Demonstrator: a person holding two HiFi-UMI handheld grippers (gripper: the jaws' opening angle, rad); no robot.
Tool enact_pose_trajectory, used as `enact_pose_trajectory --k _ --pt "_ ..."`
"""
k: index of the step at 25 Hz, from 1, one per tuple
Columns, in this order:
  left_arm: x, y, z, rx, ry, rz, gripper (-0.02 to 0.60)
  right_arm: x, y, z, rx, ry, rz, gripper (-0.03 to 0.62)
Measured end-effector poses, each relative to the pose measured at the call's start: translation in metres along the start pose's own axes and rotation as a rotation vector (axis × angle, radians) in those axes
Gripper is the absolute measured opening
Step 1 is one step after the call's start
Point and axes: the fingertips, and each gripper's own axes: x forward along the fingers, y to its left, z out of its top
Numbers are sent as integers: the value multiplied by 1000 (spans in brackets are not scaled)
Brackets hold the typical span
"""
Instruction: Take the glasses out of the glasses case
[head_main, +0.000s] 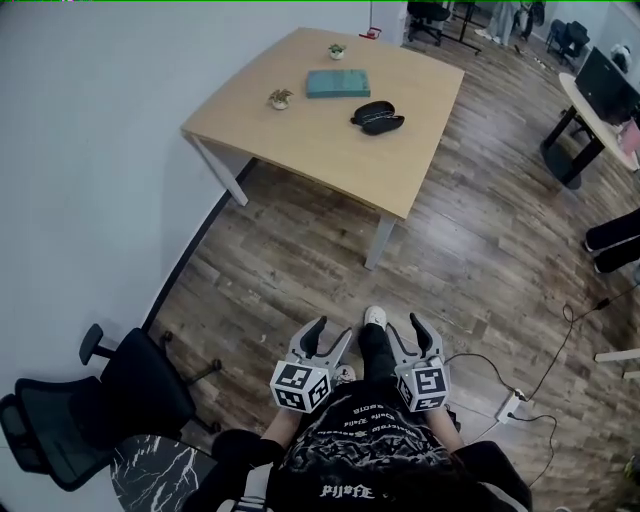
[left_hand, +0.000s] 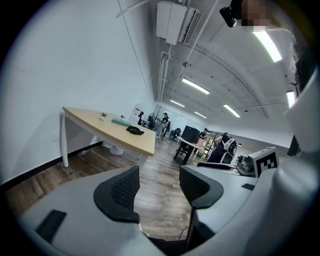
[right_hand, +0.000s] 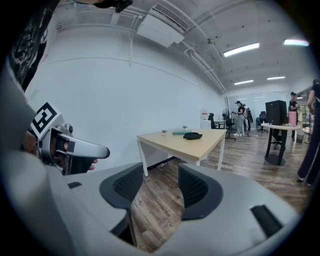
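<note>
Jaws in head view: holding spread, empty, on left gripper (head_main: 333, 330) and right gripper (head_main: 405, 322), well apart from the worktop (head_main: 300, 130); spotting the glasses case (head_main: 377, 117) toward its right edge. Left gripper view: gaping over floor (left_hand: 160, 185). Right gripper view: likewise. Risking shoving the case off that edge by arriving skewed.

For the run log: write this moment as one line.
phase: standing off | left gripper: open, empty | right gripper: open, empty | glasses case: on table, far from both grippers
</note>
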Motion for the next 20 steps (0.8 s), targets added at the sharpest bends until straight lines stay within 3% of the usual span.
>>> enact_pose_trajectory --k 5,10,16,20 --pt "32 31 20 -41 -8 71 257 46 -19 17 -23 3 45 233" --pt "72 49 51 -24 -12 117 257 98 -54 42 -31 4 70 233" --pt "128 72 88 -56 -27 175 258 160 -93 74 -47 -6 114 233" --pt "165 75 104 -69 -34 172 257 189 -117 84 -57 4 135 233"
